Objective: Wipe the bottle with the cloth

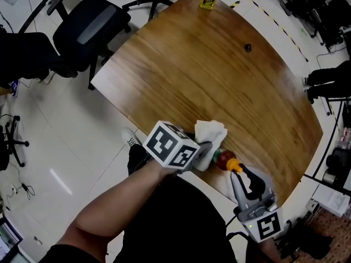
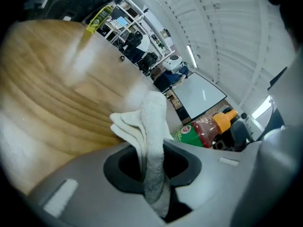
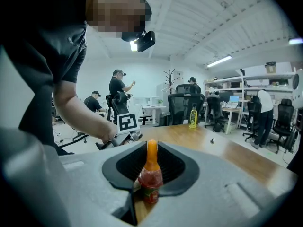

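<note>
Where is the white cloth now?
In the head view, the white cloth is at the table's near edge, clamped in the left hand-held gripper, just left of the sauce bottle.

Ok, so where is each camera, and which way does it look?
Head view: on the person's head, looking steeply down at the wooden table; shows the forearm, left gripper and right gripper.
Left gripper view: rides the left gripper, looking along its jaws, shut on the white cloth, across the table.
Right gripper view: rides the right gripper, looking past its jaws, shut on the hot sauce bottle, toward the forearm.
Shared: all three show the hot sauce bottle.
</note>
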{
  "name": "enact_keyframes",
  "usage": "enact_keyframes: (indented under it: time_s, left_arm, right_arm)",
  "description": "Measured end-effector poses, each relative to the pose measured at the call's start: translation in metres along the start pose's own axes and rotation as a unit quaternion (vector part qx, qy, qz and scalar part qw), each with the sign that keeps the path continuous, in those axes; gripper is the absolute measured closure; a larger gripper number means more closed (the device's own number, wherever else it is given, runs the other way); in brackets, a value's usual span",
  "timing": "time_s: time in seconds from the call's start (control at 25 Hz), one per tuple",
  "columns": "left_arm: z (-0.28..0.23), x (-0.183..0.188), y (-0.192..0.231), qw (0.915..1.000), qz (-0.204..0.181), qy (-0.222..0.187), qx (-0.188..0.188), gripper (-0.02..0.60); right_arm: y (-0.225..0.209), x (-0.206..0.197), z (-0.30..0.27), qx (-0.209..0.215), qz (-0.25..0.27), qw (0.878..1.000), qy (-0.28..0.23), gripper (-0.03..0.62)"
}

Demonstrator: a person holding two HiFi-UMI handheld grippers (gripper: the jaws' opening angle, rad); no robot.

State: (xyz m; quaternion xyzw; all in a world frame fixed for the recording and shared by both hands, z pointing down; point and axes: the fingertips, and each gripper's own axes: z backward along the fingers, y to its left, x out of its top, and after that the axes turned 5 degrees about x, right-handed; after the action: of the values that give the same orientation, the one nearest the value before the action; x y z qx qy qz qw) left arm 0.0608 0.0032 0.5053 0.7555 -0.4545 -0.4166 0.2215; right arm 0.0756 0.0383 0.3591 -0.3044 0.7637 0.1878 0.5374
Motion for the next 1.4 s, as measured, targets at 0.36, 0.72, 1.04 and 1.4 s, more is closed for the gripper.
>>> enact_keyframes:
  time_s: [0.36, 0.72, 1.04, 1.4]
  left_arm:
    - [-0.009, 0.000, 0.008, 0.9964, -0.046, 0.018, 0.069, 0.483]
    - [0.053, 0.001, -0.014, 0.9692, 0.168, -0.173, -0.049, 0.482]
    - [0.071, -0.027, -0.056, 0.8866, 0.311, -0.281, -0.194, 0.482]
    - [0.059, -0.017, -0.071, 0.8456, 0.333, -0.368, -0.197, 0.482]
  right_arm:
    - [-0.001, 0.000, 0.000, -0.004, 0.008, 1.000, 0.003, 0.539]
    - [-0.001, 0.002, 0.000, -0.003, 0.016, 1.000, 0.007, 0.539]
    - [-0.003, 0.004, 0.001, -0.069, -0.005, 0.997, -0.019, 0.539]
    - [-0.001, 0.003, 0.002, -0.109, 0.002, 0.994, -0.024, 0.539]
